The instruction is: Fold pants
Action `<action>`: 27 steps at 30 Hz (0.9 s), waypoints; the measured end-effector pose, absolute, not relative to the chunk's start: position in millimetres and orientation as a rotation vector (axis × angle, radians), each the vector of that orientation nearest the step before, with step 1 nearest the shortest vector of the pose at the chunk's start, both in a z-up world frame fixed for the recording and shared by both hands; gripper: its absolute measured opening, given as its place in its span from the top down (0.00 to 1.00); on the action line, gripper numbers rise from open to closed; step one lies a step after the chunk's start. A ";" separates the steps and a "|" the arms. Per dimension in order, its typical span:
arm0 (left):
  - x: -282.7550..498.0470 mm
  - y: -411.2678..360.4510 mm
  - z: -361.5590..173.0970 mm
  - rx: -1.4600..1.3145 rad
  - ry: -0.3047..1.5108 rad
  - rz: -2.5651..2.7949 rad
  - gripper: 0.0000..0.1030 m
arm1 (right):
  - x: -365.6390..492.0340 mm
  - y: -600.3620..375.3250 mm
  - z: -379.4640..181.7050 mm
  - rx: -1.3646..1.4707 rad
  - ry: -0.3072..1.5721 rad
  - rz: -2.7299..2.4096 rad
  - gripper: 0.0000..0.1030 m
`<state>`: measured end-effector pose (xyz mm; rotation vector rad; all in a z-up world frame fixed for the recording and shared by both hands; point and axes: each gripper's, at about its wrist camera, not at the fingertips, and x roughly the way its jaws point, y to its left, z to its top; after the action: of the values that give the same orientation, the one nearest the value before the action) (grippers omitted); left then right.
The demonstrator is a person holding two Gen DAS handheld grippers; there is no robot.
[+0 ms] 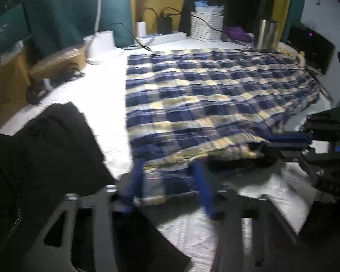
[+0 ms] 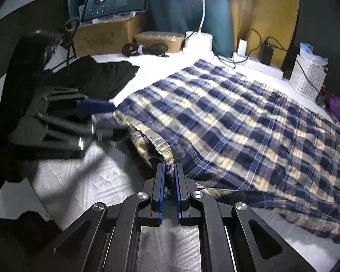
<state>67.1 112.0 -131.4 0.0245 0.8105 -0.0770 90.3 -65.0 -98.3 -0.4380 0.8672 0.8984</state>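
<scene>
On the white bed cover (image 2: 83, 181), the right claw (image 2: 169, 172) pinches the plaid pants' (image 2: 226, 124) near edge; the left claw (image 1: 170, 176) straddles it, apart.

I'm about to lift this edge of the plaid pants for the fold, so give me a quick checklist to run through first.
1. Right gripper jaws clamped on the plaid pants edge: ok.
2. Left gripper jaws pressing the near edge: not ok, cloth lies between them but they stand apart.
3. Both grippers on the same edge: ok.
4. Pants spread flat: ok, light wrinkles.
5. Black garment apart from the pants: ok.
6. Steel tumbler clear of the far edge: cannot tell.
</scene>
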 end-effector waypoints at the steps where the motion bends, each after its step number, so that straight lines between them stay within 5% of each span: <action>1: 66.0 113.4 -131.1 0.024 0.816 -0.083 0.89 | 90.1 -65.9 -100.2 -0.441 0.872 0.900 0.92; 2: 65.1 114.4 -131.3 0.014 0.833 -0.094 0.96 | 89.3 -66.2 -101.0 -0.444 0.872 0.900 0.92; 16: 52.5 128.2 -110.6 -0.011 0.880 -0.021 0.95 | 84.3 -83.0 -90.8 -0.424 0.871 0.885 0.92; 18: 56.5 131.8 -102.0 -0.014 0.864 0.006 0.88 | 87.3 -91.2 -84.2 -0.405 0.863 0.868 0.92; 20: 62.1 133.2 -96.0 -0.023 0.840 0.014 0.50 | 92.9 -100.3 -77.9 -0.382 0.848 0.837 0.91; 21: 65.3 133.4 -93.0 -0.030 0.826 0.012 0.46 | 96.3 -103.7 -76.0 -0.375 0.844 0.819 0.89; 22: 70.1 131.9 -90.1 -0.033 0.816 0.007 0.45 | 101.8 -108.3 -74.4 -0.372 0.838 0.793 0.75; 23: 76.3 128.9 -88.3 -0.027 0.817 0.000 0.45 | 107.7 -112.3 -74.0 -0.370 0.835 0.769 0.39; 25: 88.6 122.7 -86.4 -0.014 0.820 -0.015 0.45 | 122.8 -123.3 -75.2 -0.347 0.843 0.728 0.00; 27: 102.7 113.6 -85.8 -0.002 0.832 -0.040 0.45 | 136.1 -134.9 -75.5 -0.318 0.846 0.706 0.00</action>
<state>102.7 113.6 -85.8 -0.0016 0.8319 -0.0396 136.1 -134.9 -75.5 -0.3178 0.8464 0.7065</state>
